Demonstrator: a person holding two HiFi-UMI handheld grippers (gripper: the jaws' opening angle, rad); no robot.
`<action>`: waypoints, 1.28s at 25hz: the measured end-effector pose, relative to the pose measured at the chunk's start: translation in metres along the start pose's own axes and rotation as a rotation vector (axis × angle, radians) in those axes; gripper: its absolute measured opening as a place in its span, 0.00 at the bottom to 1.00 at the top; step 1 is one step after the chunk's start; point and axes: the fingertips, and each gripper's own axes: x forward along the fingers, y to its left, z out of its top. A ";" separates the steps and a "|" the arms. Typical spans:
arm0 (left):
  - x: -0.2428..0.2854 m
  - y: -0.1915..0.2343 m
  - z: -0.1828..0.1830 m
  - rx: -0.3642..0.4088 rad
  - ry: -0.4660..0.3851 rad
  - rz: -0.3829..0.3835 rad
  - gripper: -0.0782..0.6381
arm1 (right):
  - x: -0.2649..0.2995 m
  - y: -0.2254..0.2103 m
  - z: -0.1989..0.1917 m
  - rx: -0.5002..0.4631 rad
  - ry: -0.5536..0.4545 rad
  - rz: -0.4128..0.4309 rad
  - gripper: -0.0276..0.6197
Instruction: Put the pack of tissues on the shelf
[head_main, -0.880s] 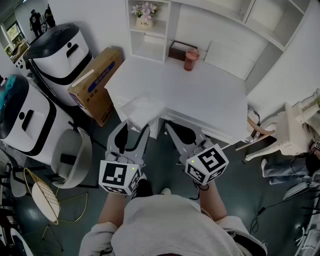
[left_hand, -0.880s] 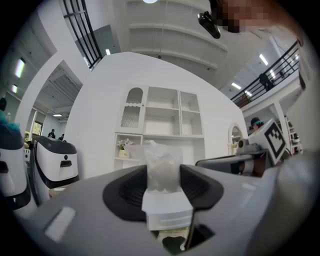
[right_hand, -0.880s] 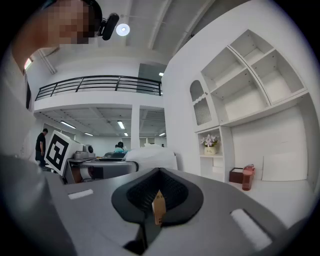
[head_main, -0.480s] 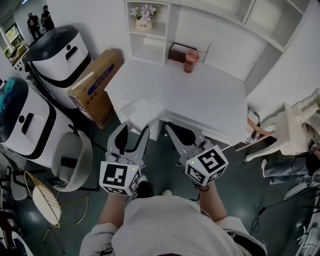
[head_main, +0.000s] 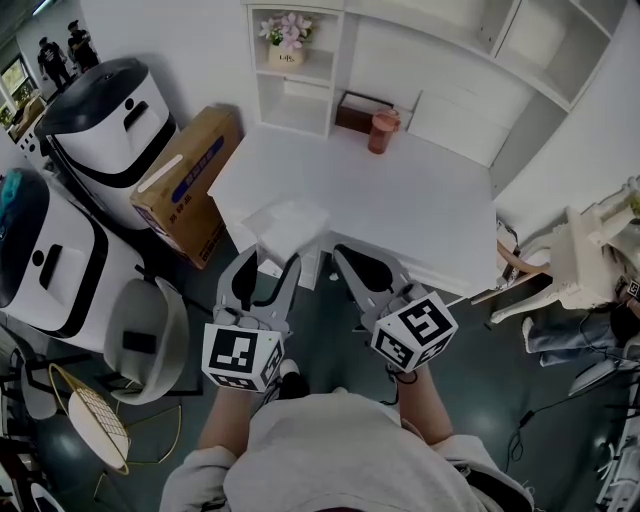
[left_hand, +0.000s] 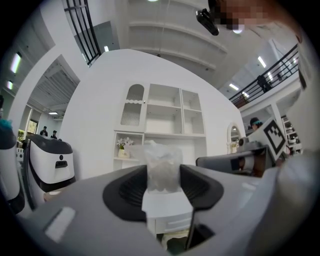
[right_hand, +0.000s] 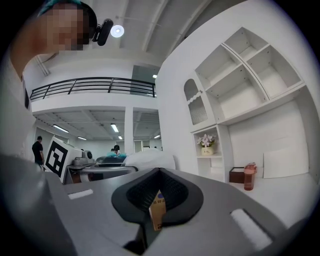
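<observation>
**Left tongs lined up on the tissues – nothing gripped yet**

The left tongs (left_hand: 163, 172) are spread wide. The pack of tissues (head_main: 288, 220) shows in the gap between their pads, but it lies just ahead of the tips at 12 o'clock and the pads do not press on it. The right tongs (right_hand: 160, 172) are clenched on nothing; only a sliver of the far-off cardboard box (head_main: 185, 185) shows through the slit below their tips.

The pack rests on the near left corner of the desk (head_main: 400, 200), close to the edge. The step in hand looks like the pick-up. To do it well, push the left tongs straight on at 12 o'clock until the pads flank the middle of the pack, then close gently – the soft wrapper will likely give. Lift before carrying, since the corner is close. The shelf (head_main: 297, 100) stands further on at 12 o'clock, its lower bay bare below the flower pot (head_main: 288, 52); the cup (head_main: 382, 130) at 1 o'clock is well clear.

Against the frame from just under a second ago, little differs: both tongs keep the same stance, and the desk has slid only a shade lower in the head view.
</observation>
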 end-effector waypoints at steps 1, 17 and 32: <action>0.003 0.005 -0.001 0.000 0.002 -0.004 0.38 | 0.006 -0.001 -0.001 0.001 0.004 -0.001 0.04; 0.036 0.074 -0.013 0.025 0.002 -0.146 0.39 | 0.085 0.001 -0.007 -0.027 0.015 -0.077 0.04; 0.070 0.099 -0.021 -0.013 -0.006 -0.222 0.39 | 0.117 -0.026 -0.023 -0.017 0.044 -0.090 0.05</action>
